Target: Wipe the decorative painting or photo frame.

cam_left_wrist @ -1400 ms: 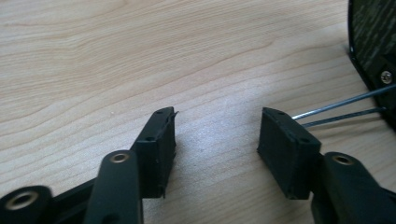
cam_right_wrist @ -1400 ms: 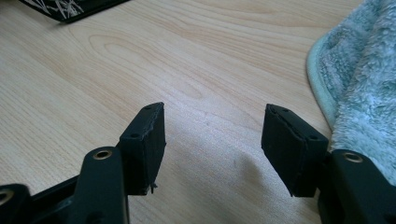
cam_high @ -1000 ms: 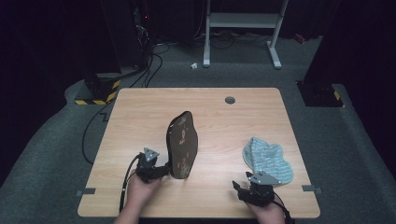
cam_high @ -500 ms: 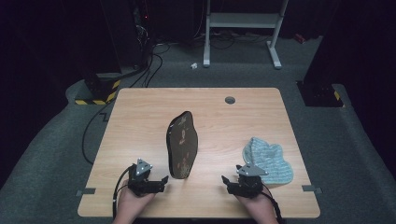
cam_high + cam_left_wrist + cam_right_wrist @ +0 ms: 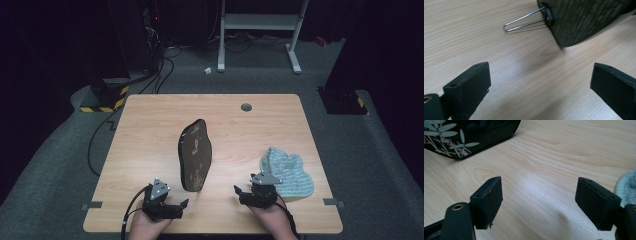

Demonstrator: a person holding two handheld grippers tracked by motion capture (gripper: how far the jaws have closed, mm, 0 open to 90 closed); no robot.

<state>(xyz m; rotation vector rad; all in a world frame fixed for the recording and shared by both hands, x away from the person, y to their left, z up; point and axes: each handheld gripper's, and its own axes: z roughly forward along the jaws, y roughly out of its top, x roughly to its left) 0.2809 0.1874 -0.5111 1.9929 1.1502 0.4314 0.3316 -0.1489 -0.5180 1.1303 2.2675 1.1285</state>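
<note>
Both of your claws are empty right now: the left gripper (image 5: 181,205) sits at the near edge of the table (image 5: 150,130) with its jaws spread wide over bare wood, and the right gripper (image 5: 242,192) beside it has just been opening its jaws, with nothing between them either. The thing you are working around, the dark lacquered panel (image 5: 195,155) with the leaf pattern, stands on its edge in the middle of the table, propped from behind by a thin wire stand (image 5: 525,19) that you can see in the left gripper view; its painted face (image 5: 461,135) shows at the far left of the right gripper view. That prop is your main risk, in my judgement. If you bring the left claw in low, a jaw could catch the wire loop and kick it out, and the panel would tip flat. Its glossy face also looks slick, so a pinch near a corner could let it swivel or slide out. Approach with both claws at once and you may shove it from either side before either one has a hold. The pale blue knitted cloth (image 5: 290,170) lies just right of your right claw; drag the trailing cable (image 5: 131,212) or your wrist across it and it will bunch up.
</note>
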